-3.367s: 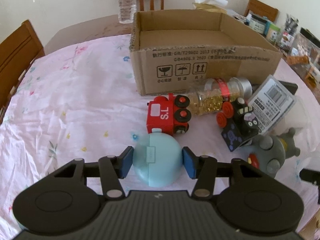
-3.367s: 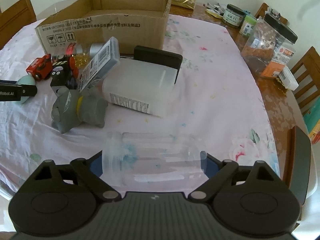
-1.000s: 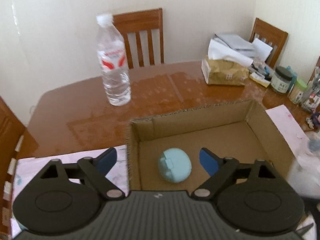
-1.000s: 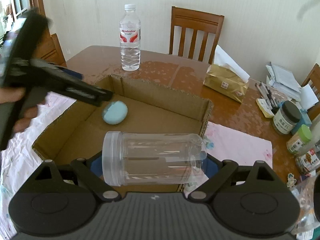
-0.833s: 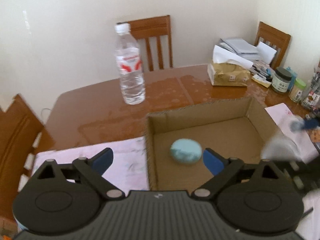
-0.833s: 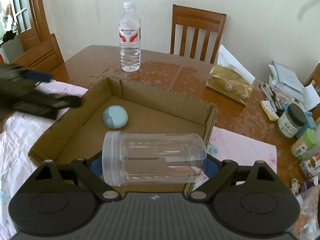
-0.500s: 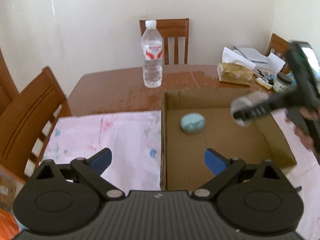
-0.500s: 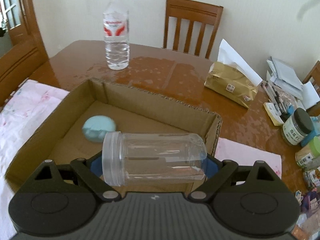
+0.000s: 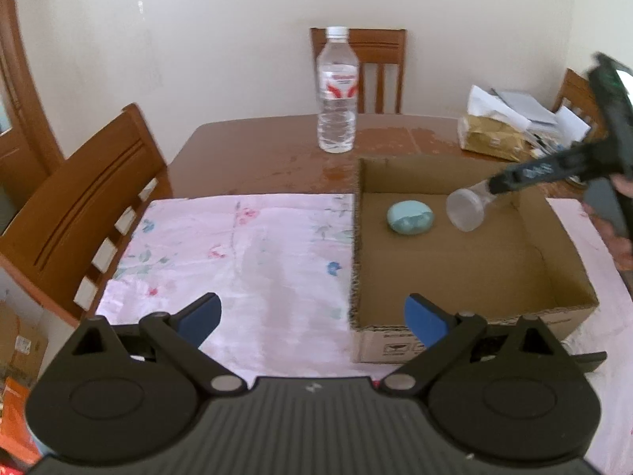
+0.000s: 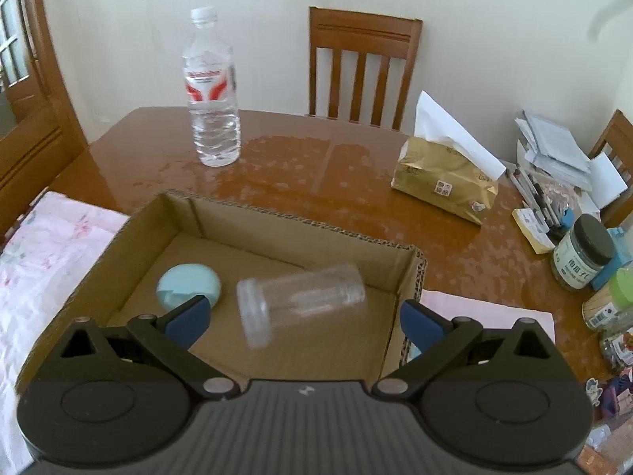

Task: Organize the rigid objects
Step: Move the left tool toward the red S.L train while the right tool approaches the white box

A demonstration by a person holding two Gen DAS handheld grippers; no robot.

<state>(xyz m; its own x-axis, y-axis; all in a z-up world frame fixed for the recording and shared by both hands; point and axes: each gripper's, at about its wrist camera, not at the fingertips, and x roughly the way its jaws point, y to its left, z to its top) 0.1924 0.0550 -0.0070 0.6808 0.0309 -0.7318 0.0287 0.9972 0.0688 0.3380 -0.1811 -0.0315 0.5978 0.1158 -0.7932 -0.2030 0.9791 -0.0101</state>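
1. Step in hand: dropping the clear jar (image 10: pixel 300 297) into the box (image 10: pixel 285 233). In the right wrist view the jar lies on its side, blurred, ahead of the blue fingertips (image 10: pixel 186 316) and clear of both; whether it has reached the box floor or hangs just above it I cannot tell.
2. The right hand-held gripper (image 10: pixel 302 318) is spread wide and holds nothing. In the left wrist view it shows as a dark, blurred shape (image 9: pixel 554 166) over the far right corner of the box, with the jar's mouth just below its tip.
3. The left hand-held gripper (image 9: pixel 312 318) is also wide and empty. It sits over the near left corner of the box, above the pink floral cloth (image 9: pixel 237 245) that covers this end of the bench (image 9: pixel 257 150).
4. A blue pebble-shaped case (image 9: pixel 410 217) lies on the box floor near the far wall, just beside the jar; I cannot tell if they touch.
5. So 2 things look boxed. Nothing else that needs sorting shows in these views except clutter at the bench's right end.
6. Next move, as I judge it: lift both hand-held grippers away from the box and turn them to the next loose rigid thing. The jar may roll, so the right one should rise straight up without nudging it.
7. The water bottle (image 10: pixel 211 99) and tissue pack (image 10: pixel 447 174) stand beyond the box, well apart from both.
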